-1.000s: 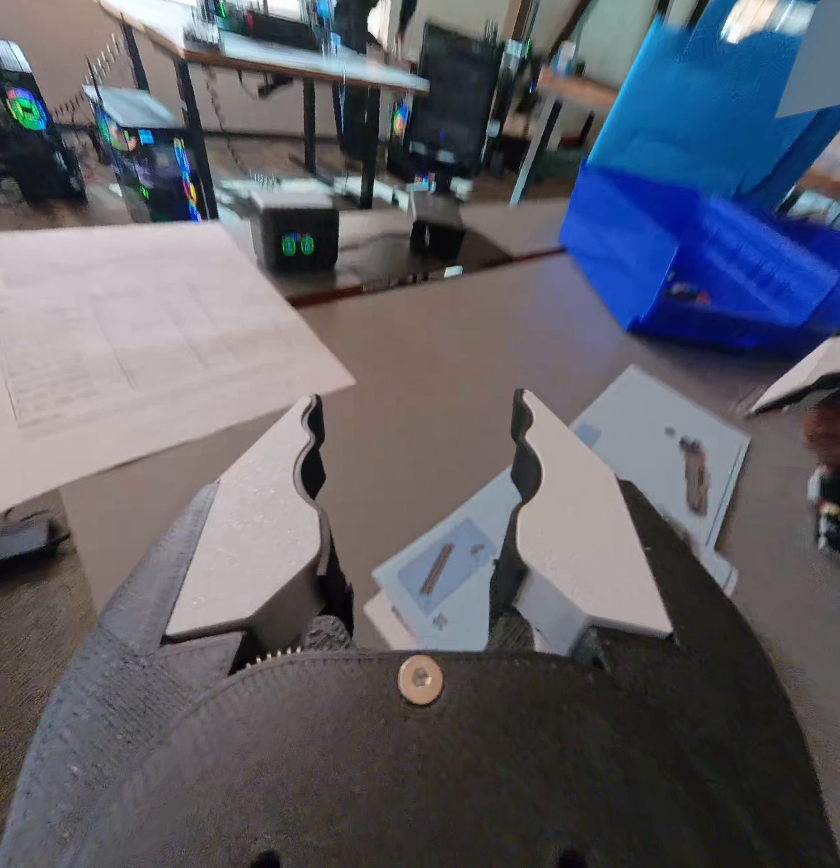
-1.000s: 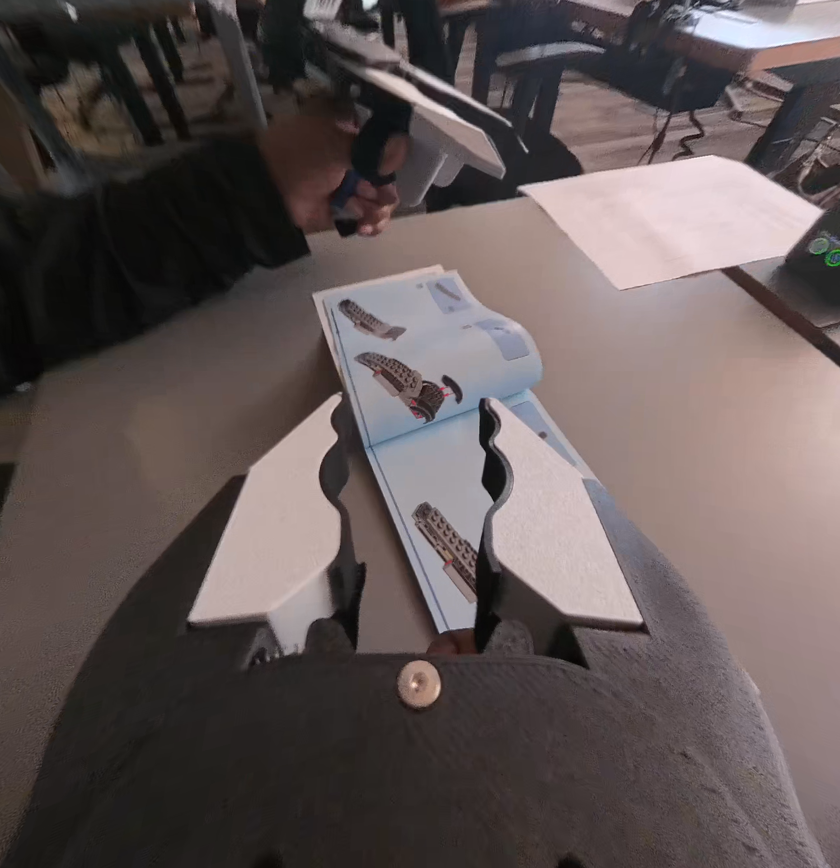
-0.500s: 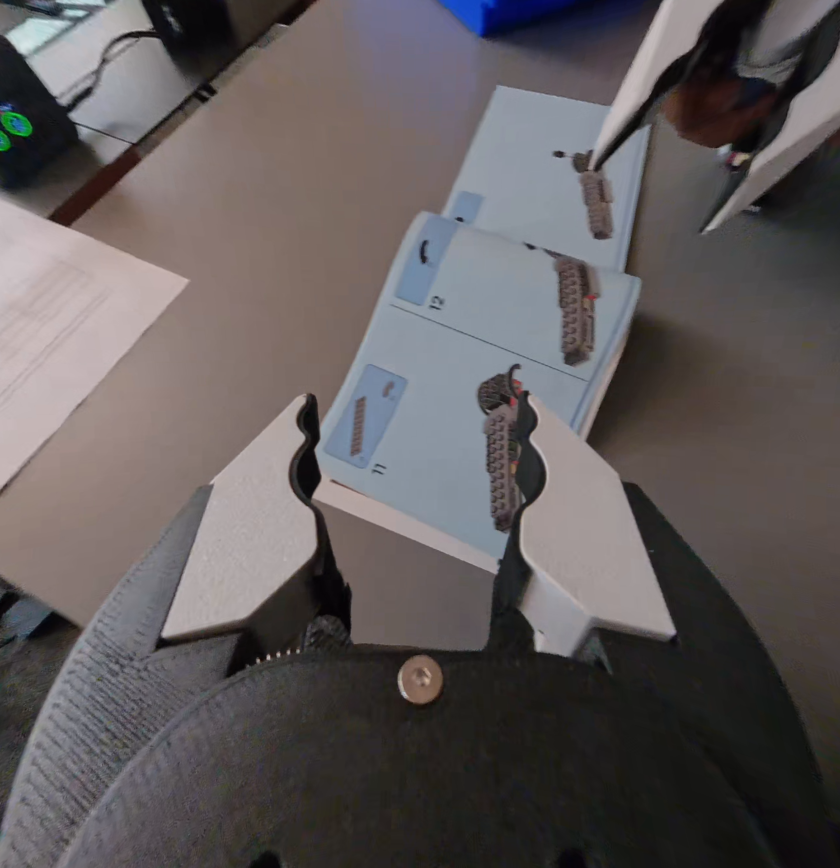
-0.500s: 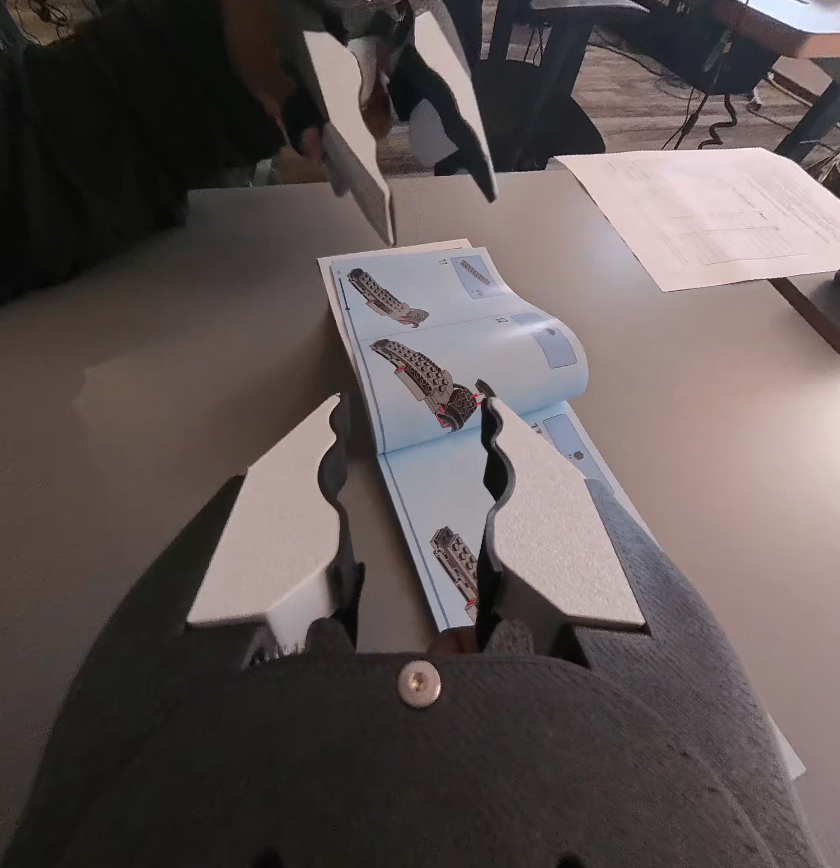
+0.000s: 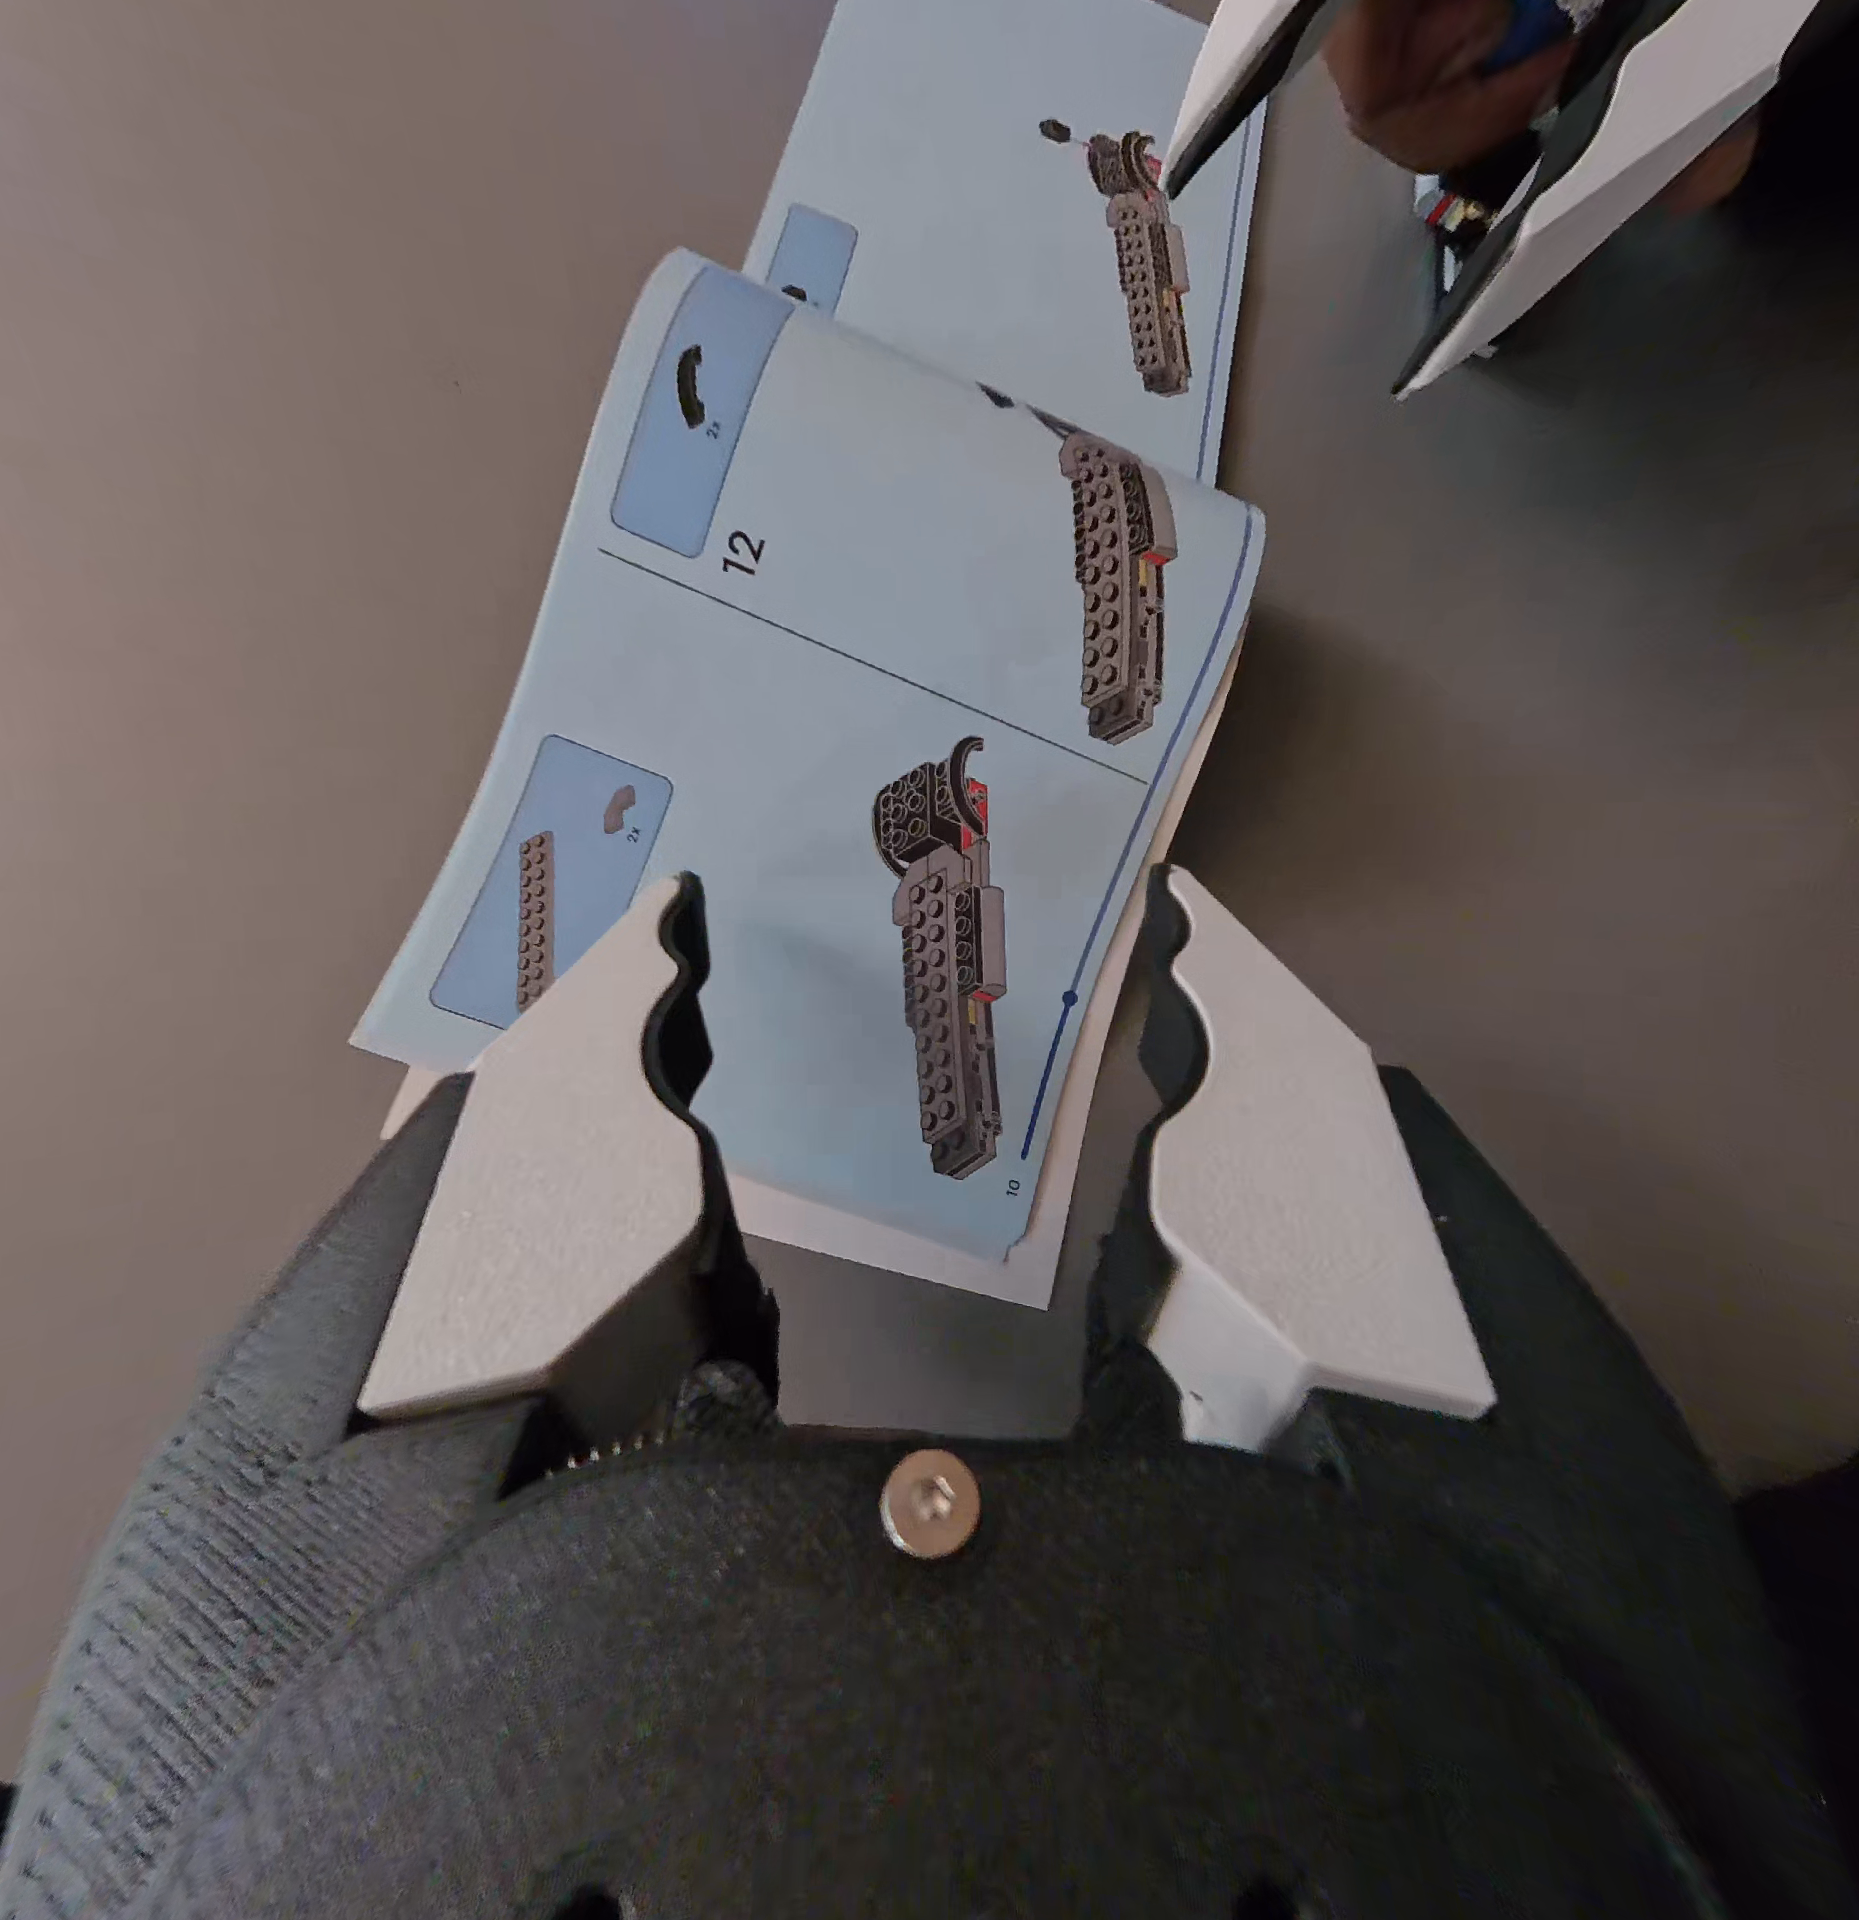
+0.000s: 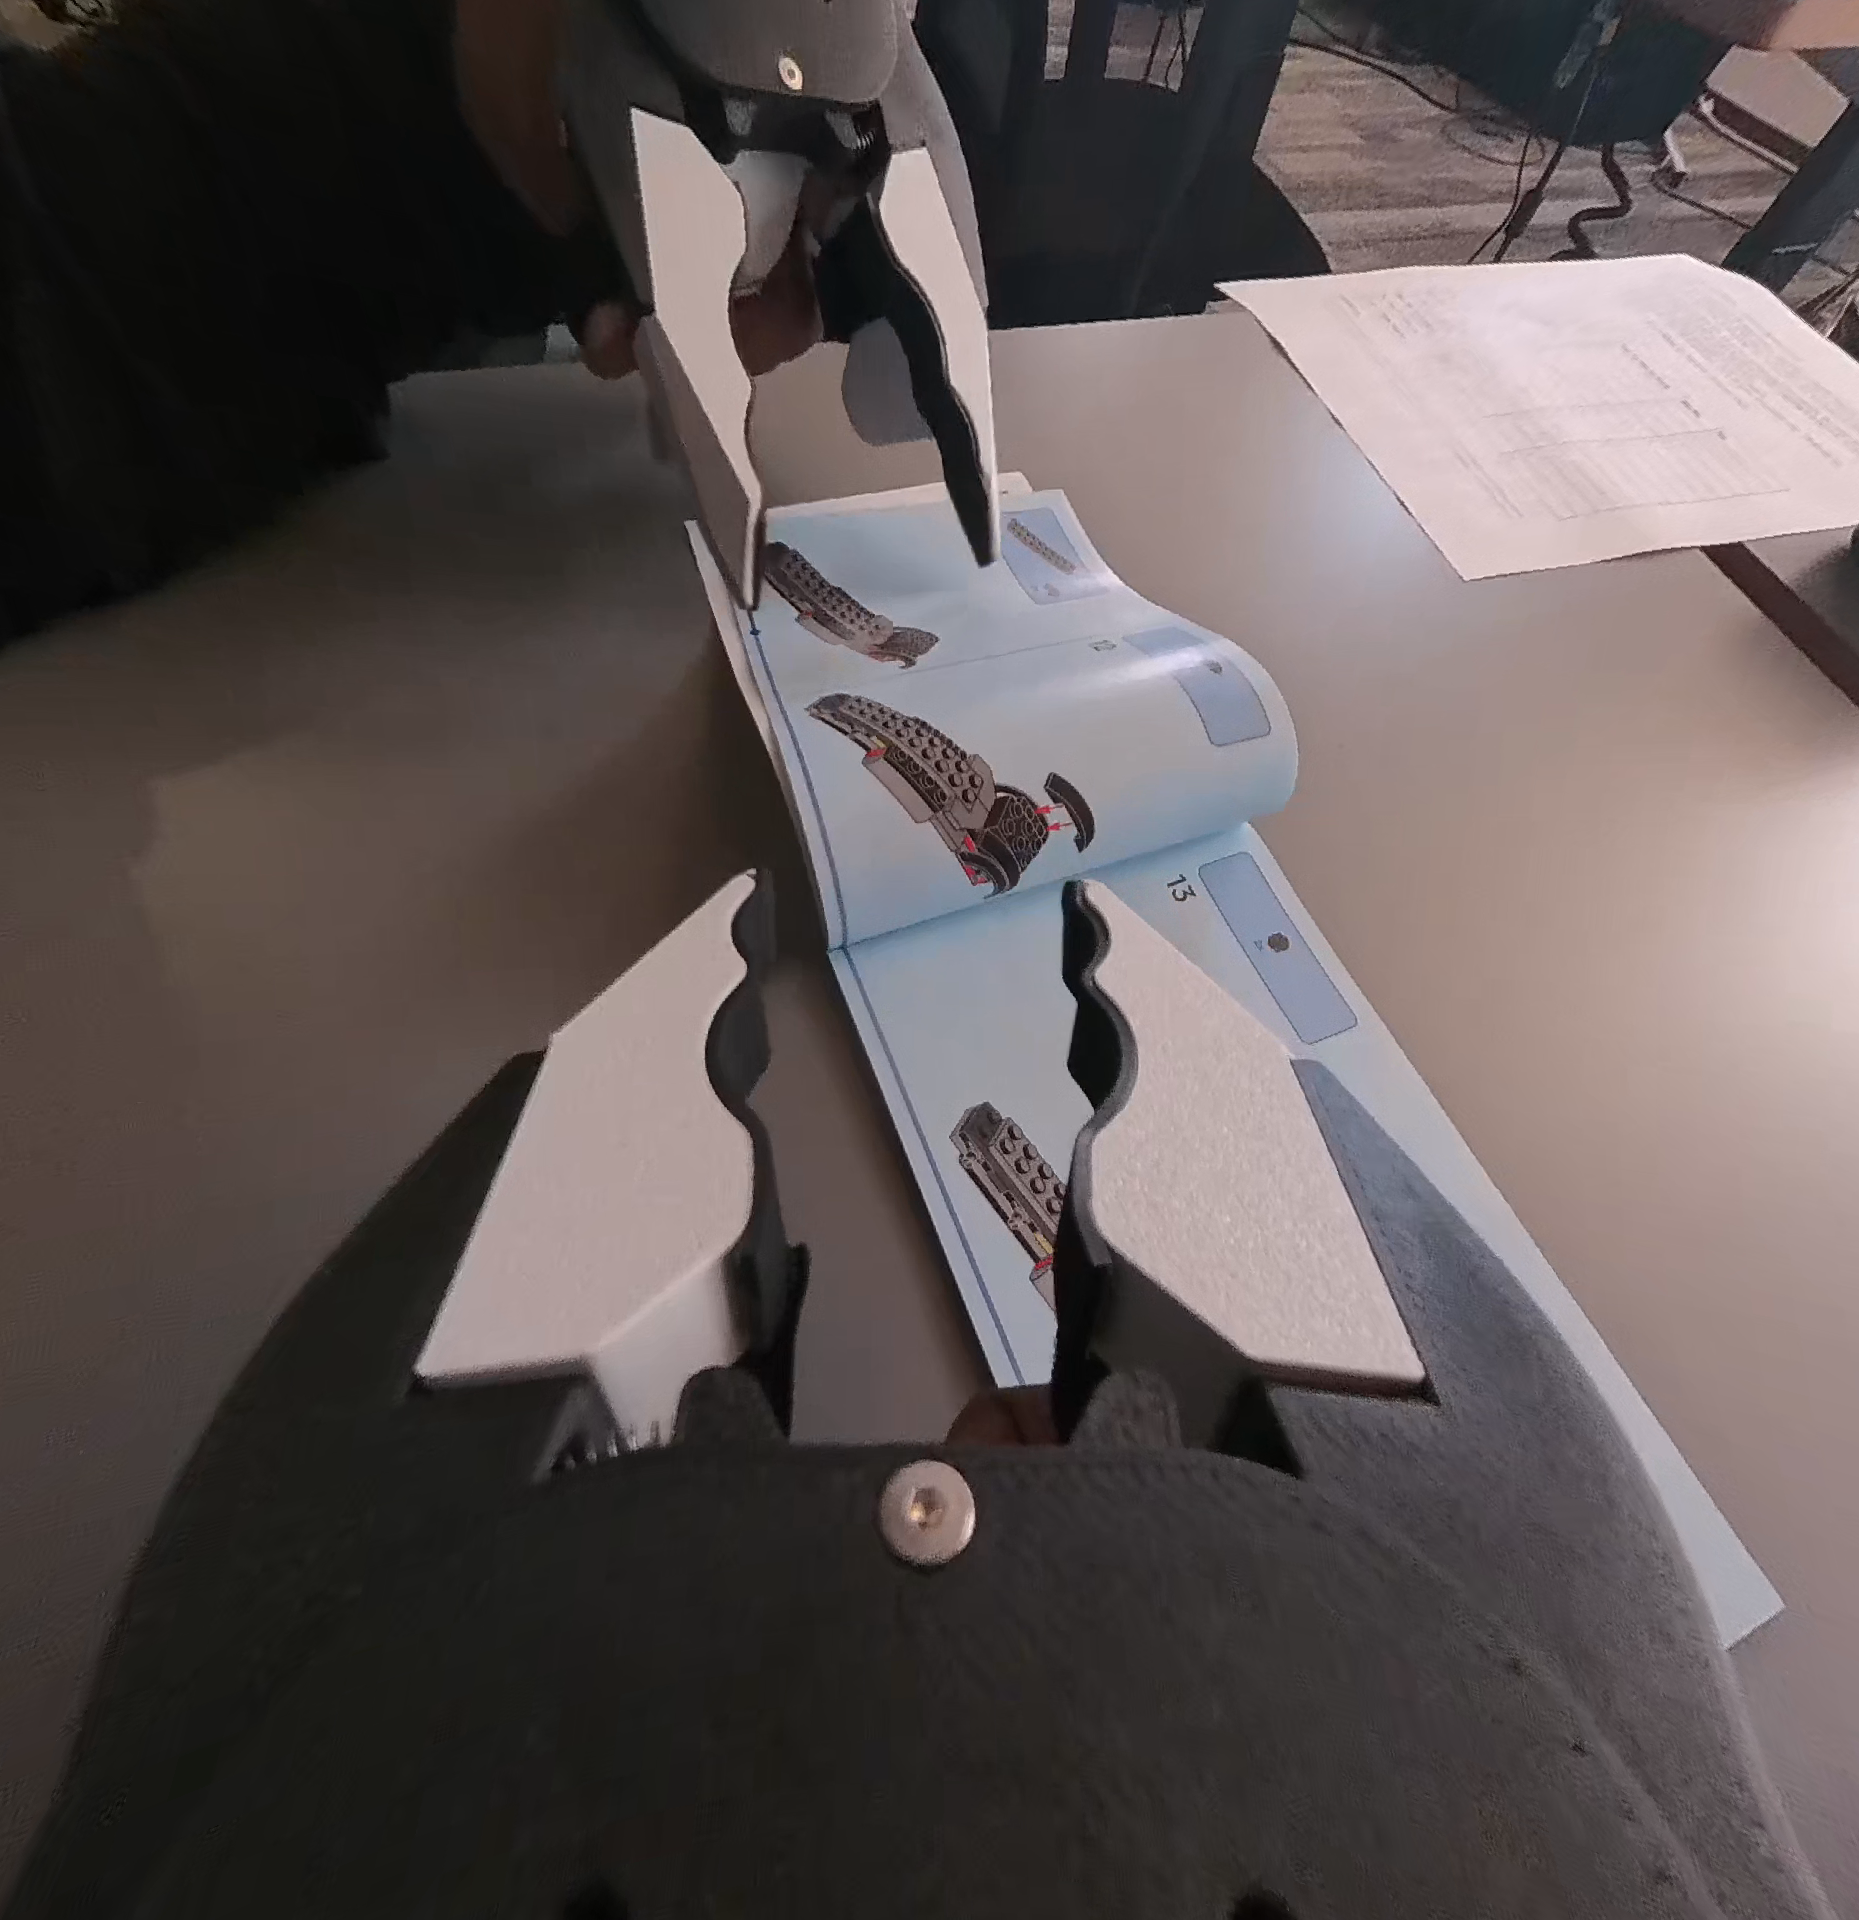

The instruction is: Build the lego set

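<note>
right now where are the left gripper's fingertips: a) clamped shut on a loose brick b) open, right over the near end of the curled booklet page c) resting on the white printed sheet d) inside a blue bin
b: the left gripper stands open with its fingers either side of the instruction booklet's curled page, and the right wrist view shows its tips right at that page's end.

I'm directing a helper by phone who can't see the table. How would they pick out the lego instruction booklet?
On the bare grey-brown table, look between the two grippers: the instruction booklet lies open there, one page curling upward. Unlike the flat white printed sheet near the table's edge, it is pale blue with brick-model pictures.
</note>
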